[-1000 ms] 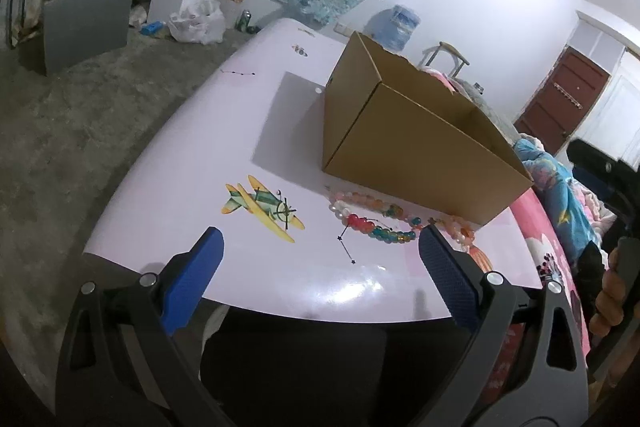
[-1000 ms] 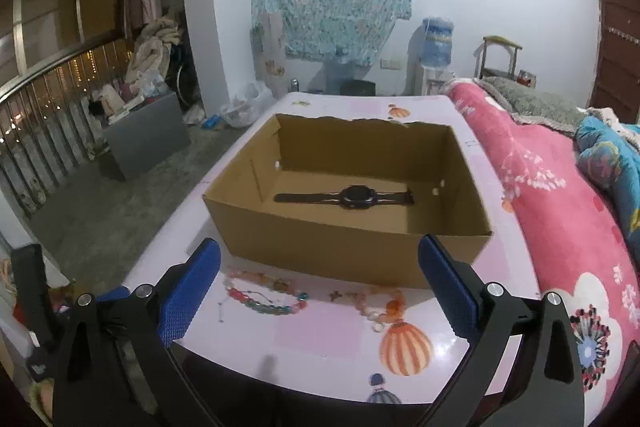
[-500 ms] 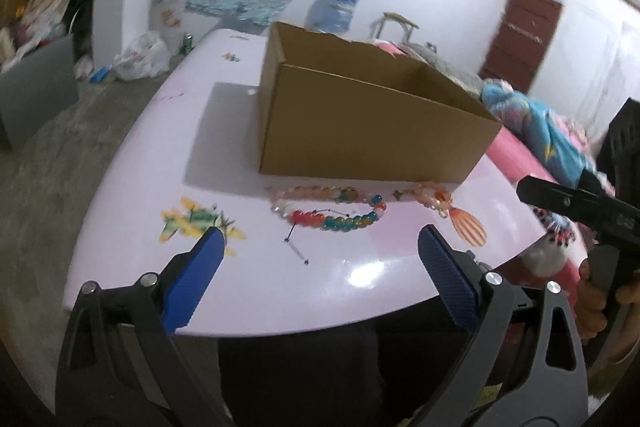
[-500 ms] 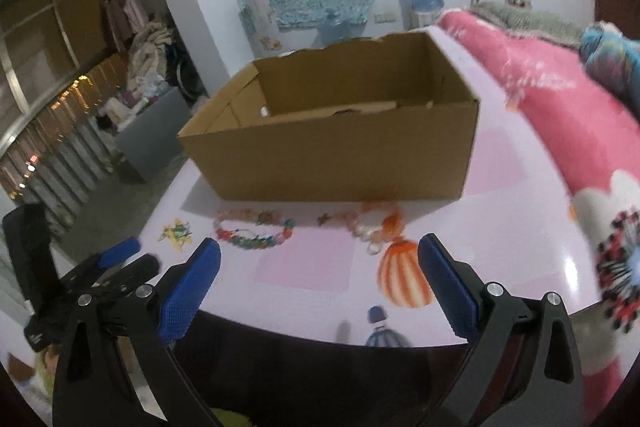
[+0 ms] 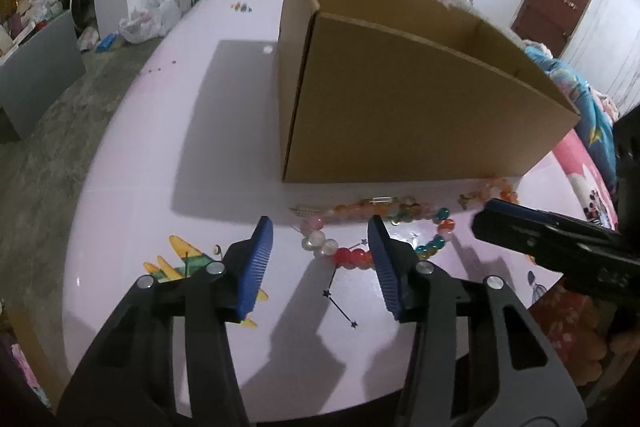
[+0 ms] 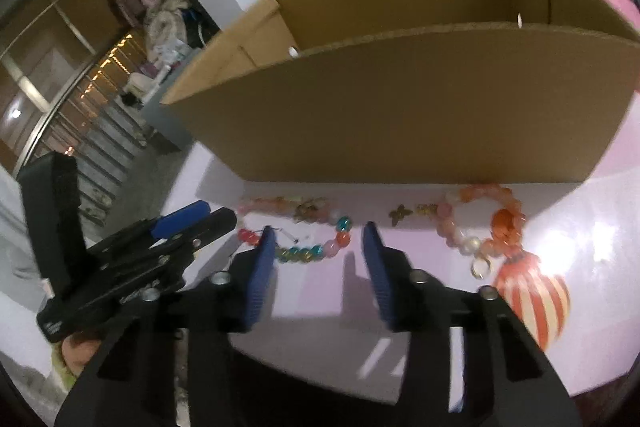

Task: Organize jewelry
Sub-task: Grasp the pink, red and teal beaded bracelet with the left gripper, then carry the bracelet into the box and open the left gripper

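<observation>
My view dropped nearer beads (image 5: 372, 227); both jaws just narrowed. Left tongs (image 5: 320, 239), right tongs (image 6: 318, 241) half-open, gripping nothing.

Pink table (image 5: 168, 163) carries cardboard box (image 5: 400, 115) and bead bracelets (image 6: 304, 239).

The counter (image 5: 132, 163) is pale pink, printed with a yellow-green aeroplane (image 5: 188, 263) and an orange-and-white striped balloon (image 6: 532, 301). The box (image 5: 408, 107) is plain brown cardboard. One bracelet (image 6: 304, 243) mixes red, teal, orange and pink beads; another (image 6: 476, 223) is orange and pearly. The tongs' pads (image 5: 256, 267) are ridged blue.
</observation>
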The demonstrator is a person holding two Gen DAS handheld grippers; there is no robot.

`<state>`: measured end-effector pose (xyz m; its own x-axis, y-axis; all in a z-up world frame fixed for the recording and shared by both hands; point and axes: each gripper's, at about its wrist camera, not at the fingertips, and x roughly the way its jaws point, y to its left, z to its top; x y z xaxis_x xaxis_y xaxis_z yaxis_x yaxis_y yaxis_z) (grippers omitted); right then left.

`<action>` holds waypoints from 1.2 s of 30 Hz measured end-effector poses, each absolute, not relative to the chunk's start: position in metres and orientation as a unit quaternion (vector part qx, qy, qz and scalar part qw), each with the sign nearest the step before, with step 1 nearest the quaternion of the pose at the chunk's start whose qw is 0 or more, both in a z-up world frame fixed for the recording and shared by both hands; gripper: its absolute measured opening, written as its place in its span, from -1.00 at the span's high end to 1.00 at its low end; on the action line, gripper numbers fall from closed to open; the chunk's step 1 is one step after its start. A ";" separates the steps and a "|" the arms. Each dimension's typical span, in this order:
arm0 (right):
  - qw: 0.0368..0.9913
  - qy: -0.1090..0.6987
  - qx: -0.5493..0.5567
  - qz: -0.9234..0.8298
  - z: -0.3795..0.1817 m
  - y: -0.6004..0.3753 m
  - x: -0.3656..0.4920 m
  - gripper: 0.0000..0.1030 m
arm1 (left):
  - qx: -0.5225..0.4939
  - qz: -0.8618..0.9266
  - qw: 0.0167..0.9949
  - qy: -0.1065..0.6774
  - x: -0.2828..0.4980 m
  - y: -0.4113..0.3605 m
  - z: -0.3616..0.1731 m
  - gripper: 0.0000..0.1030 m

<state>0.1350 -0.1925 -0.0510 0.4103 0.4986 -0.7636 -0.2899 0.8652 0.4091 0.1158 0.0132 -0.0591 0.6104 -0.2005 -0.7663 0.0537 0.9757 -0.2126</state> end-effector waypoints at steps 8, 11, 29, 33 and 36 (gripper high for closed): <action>0.833 0.506 0.053 0.218 -0.064 -0.173 0.146 0.40 | -0.041 -0.066 0.885 0.460 0.124 0.004 -0.068 0.34; 0.835 0.506 0.034 0.212 -0.065 -0.167 0.146 0.48 | -0.019 -0.069 0.883 0.463 0.126 -0.003 -0.069 0.51; 0.856 0.465 0.046 0.223 -0.032 -0.180 0.124 0.81 | -0.026 -0.098 0.906 0.412 0.091 -0.005 -0.029 0.84; 0.869 0.438 0.043 0.224 -0.006 -0.187 0.110 0.81 | -0.032 -0.118 0.913 0.389 0.082 -0.009 -0.005 0.84; 0.881 0.412 0.039 0.228 0.022 -0.196 0.100 0.81 | -0.034 -0.136 0.923 0.359 0.077 -0.008 0.024 0.84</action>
<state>0.0998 -0.1957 0.0225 0.5565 0.4330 -0.7091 -0.3694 0.8934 0.2556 0.0773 -0.0079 0.0238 0.7054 -0.2762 -0.6528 0.2269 0.9605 -0.1613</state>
